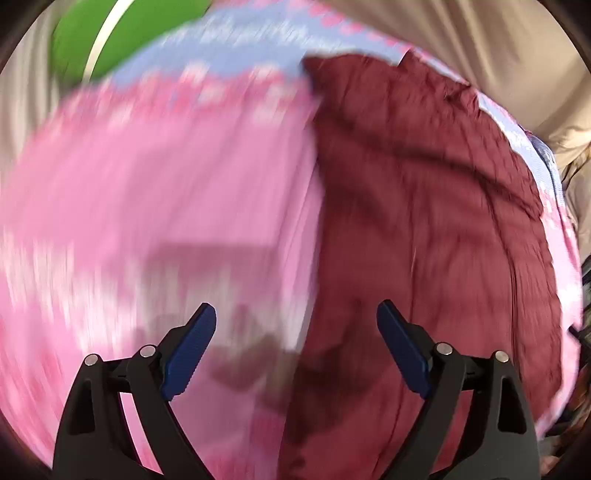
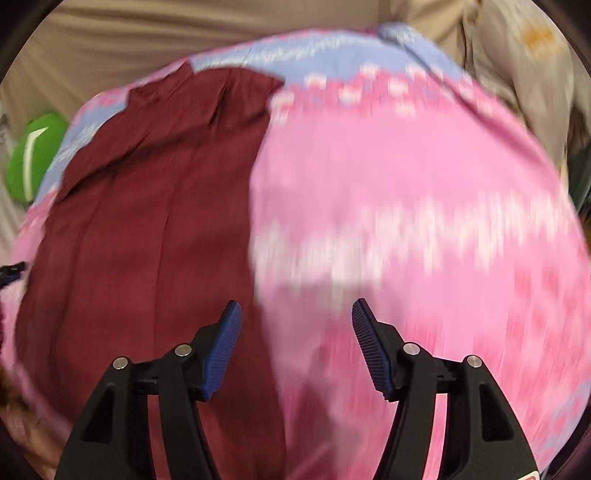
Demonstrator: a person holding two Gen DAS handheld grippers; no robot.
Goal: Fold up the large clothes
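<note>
A dark red garment [image 1: 417, 229] lies spread flat on a pink and pale blue patterned sheet [image 1: 166, 177]. In the left wrist view it fills the right half, and its long straight edge runs down the middle of the frame. My left gripper [image 1: 296, 314] hangs above that edge, open, with nothing between its blue pads. In the right wrist view the garment [image 2: 147, 240] fills the left half on the sheet [image 2: 406, 184]. My right gripper [image 2: 296, 310] is open over the garment's right edge and holds nothing. Both views are blurred.
A green object [image 1: 122, 33] with a white stripe lies past the sheet's far corner, also visible as the green object [image 2: 35, 155] at the left. Beige fabric [image 2: 184, 33] surrounds the sheet at the back and sides.
</note>
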